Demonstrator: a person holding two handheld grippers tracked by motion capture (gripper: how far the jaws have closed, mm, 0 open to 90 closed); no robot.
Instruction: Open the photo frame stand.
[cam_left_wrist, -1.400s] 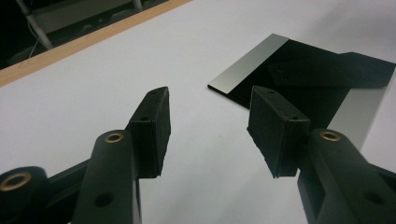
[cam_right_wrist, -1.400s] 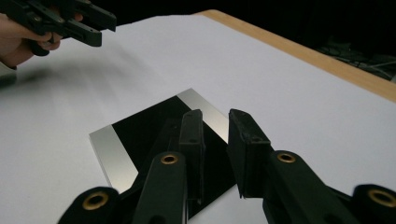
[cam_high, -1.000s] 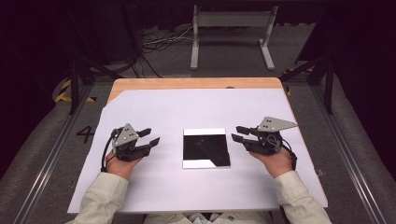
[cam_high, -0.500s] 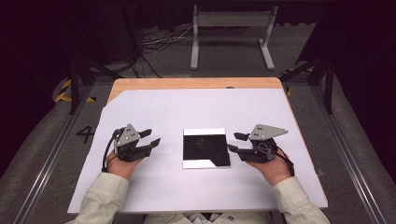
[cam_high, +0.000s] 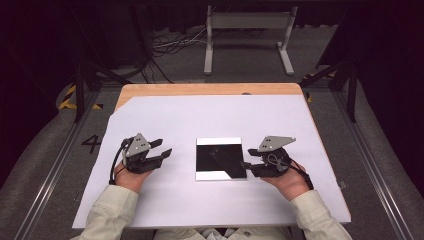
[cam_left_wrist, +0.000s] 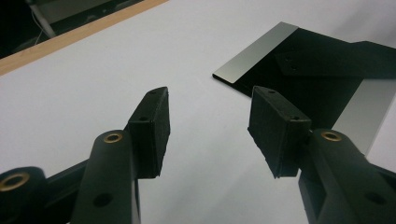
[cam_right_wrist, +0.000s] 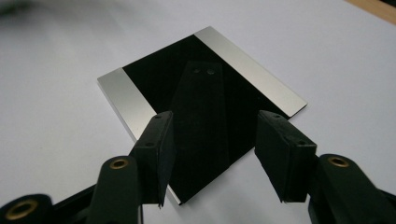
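Two grippers: left gripper (cam_high: 159, 152) spread, empty; right gripper (cam_high: 246, 165) jaws just opening, part-spread at plate edge.
Plate (cam_high: 220, 158): flat, square, glossy black, silver bands; centre of white tabletop (cam_high: 210, 115).
Right gripper view: plate mirrors gripper.
High view: wooden rim.

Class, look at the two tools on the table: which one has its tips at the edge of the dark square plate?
The right tool: its tips reach the plate, while the left tool sits well apart.
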